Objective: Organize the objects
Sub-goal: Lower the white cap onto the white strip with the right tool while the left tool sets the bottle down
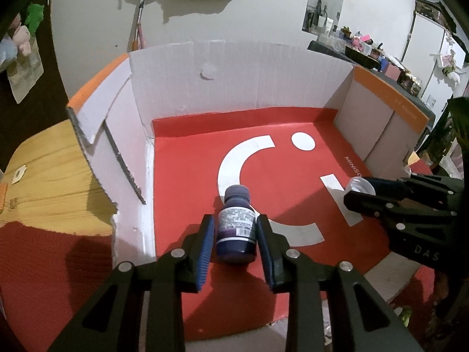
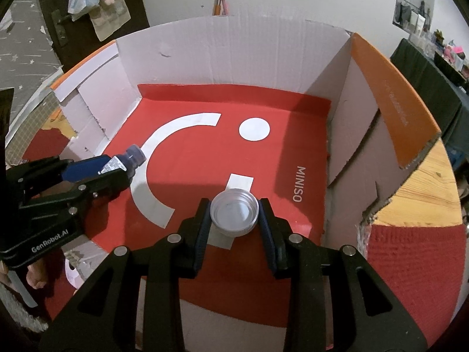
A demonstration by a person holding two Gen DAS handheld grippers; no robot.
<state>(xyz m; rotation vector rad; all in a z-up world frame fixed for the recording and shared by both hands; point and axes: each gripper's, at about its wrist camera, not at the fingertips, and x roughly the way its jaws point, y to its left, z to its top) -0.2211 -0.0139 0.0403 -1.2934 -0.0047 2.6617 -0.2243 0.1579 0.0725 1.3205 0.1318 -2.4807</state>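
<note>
Two grippers are at work, each with something between its fingers. The left gripper (image 1: 234, 239) has its blue pads on either side of a small dark bottle (image 1: 236, 228), labelled and uncapped; the pads look to be just at its sides, and whether they press or have begun to let go I cannot tell for certain, though the right wrist view shows the bottle carried clear of the floor, so I judge it a grip. The right gripper (image 2: 234, 214) pinches a single silvery cap (image 2: 234, 213), open side up, its fingers closed against the rim. Both hover inside one open cardboard box (image 2: 234, 47), lined with a red sheet (image 2: 190, 158) bearing a white smile mark. By the count: one bottle, one cap, one box, and nothing lying loose on the red floor. The task looks midway: both pieces are in hand over the box but neither is set down. It seems likely the cap belongs on the bottle, which is still open, so capping or placing is left.
</note>
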